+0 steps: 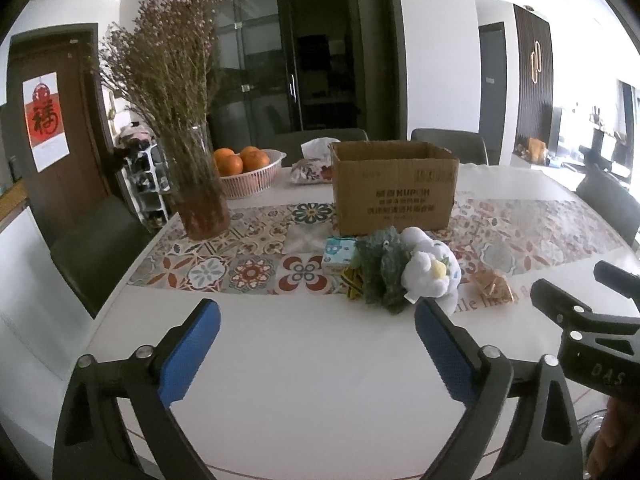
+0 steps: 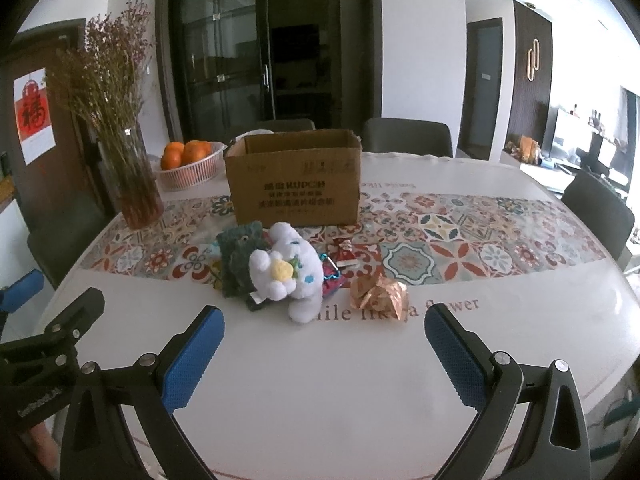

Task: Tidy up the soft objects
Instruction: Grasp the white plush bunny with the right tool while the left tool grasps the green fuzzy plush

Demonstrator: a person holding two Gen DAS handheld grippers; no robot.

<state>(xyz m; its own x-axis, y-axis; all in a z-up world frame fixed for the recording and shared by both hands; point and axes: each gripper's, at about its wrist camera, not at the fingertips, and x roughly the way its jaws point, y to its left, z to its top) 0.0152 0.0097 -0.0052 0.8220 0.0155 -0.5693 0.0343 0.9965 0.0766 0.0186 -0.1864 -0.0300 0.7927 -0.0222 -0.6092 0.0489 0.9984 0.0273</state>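
Observation:
A white plush toy (image 1: 430, 270) (image 2: 286, 270) lies on the table beside a dark green fuzzy cloth (image 1: 380, 266) (image 2: 242, 260). Around them sit a small tissue pack (image 1: 338, 254), a shiny copper-coloured wrapper (image 1: 492, 286) (image 2: 378, 296) and a red packet (image 2: 342, 250). Behind stands an open cardboard box (image 1: 394, 186) (image 2: 294, 176). My left gripper (image 1: 318, 336) is open with nothing between its blue pads, short of the pile. My right gripper (image 2: 324, 340) is open too, empty, in front of the plush toy.
A glass vase of dried flowers (image 1: 196, 196) (image 2: 132, 184) stands at the left. A basket of oranges (image 1: 248, 172) (image 2: 190, 164) and a floral tissue bag (image 1: 312, 168) sit at the back. Chairs (image 1: 448, 144) ring the white table (image 1: 304, 360).

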